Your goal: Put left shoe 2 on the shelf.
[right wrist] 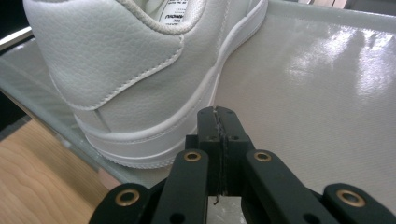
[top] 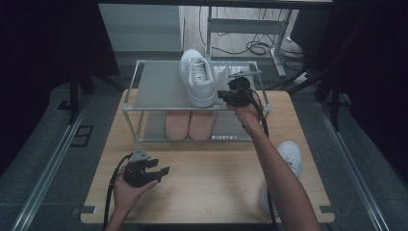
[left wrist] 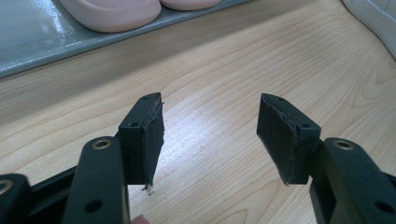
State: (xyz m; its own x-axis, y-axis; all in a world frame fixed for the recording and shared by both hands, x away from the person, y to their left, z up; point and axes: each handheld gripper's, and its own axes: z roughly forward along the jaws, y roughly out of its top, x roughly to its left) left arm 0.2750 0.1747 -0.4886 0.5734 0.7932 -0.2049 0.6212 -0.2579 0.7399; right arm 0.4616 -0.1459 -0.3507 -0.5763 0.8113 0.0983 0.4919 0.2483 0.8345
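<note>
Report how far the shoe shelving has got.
Done: one white sneaker stands on the rack's top shelf. In hand: the right gripper, jaws shut and empty, sits beside its heel. Left: the second white sneaker lies off the table's right edge; the left gripper waits open.

Grained white leather sneaker (right wrist: pixel 121 60), glossy shelf (right wrist: pixel 327 93)

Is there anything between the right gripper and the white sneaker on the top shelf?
Nothing visible. The right gripper, jaws shut on nothing, sits just beside the heel of the white sneaker over the top shelf, with bare shelf between them. Whether it touches the sole I cannot tell.
</note>
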